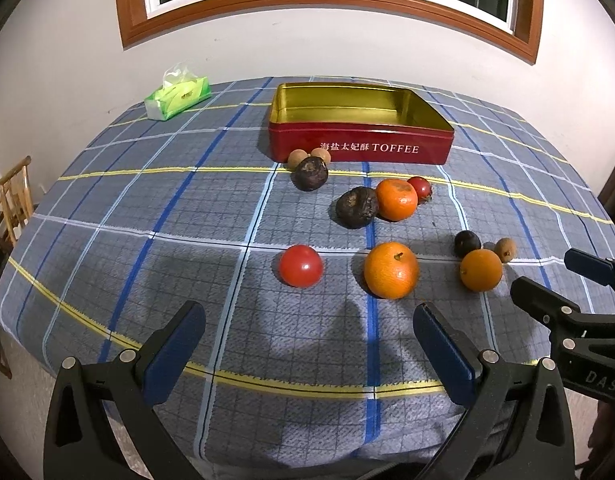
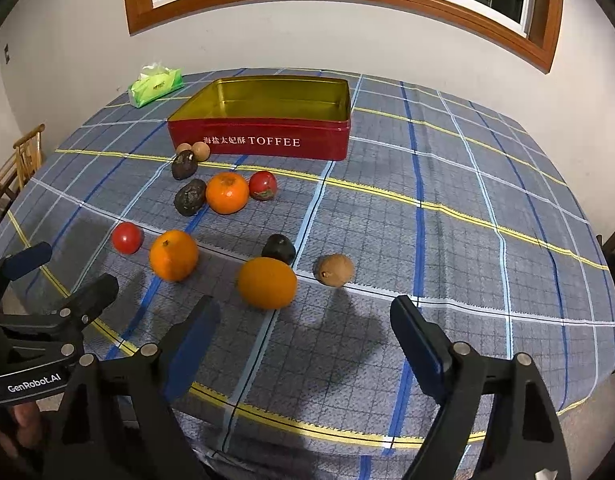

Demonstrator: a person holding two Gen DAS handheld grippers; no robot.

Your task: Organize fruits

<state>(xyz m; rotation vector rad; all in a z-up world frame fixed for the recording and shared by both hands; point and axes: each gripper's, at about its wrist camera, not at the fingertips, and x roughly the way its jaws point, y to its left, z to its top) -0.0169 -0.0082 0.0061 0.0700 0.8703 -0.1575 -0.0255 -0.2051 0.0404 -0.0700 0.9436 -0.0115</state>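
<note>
A red TOFFEE tin with a bare gold inside stands open at the far middle of the table. Fruit lies loose in front of it: three oranges, two red tomatoes, wrinkled dark fruits, a small dark plum and brown longans. My left gripper hangs open just short of the tomato and the near orange. My right gripper is open just short of the nearest orange, holding nothing.
A green tissue pack lies at the far left corner. A wooden chair stands off the left edge. The plaid cloth covers the round table, and its right half holds no fruit. A wall and a window are behind.
</note>
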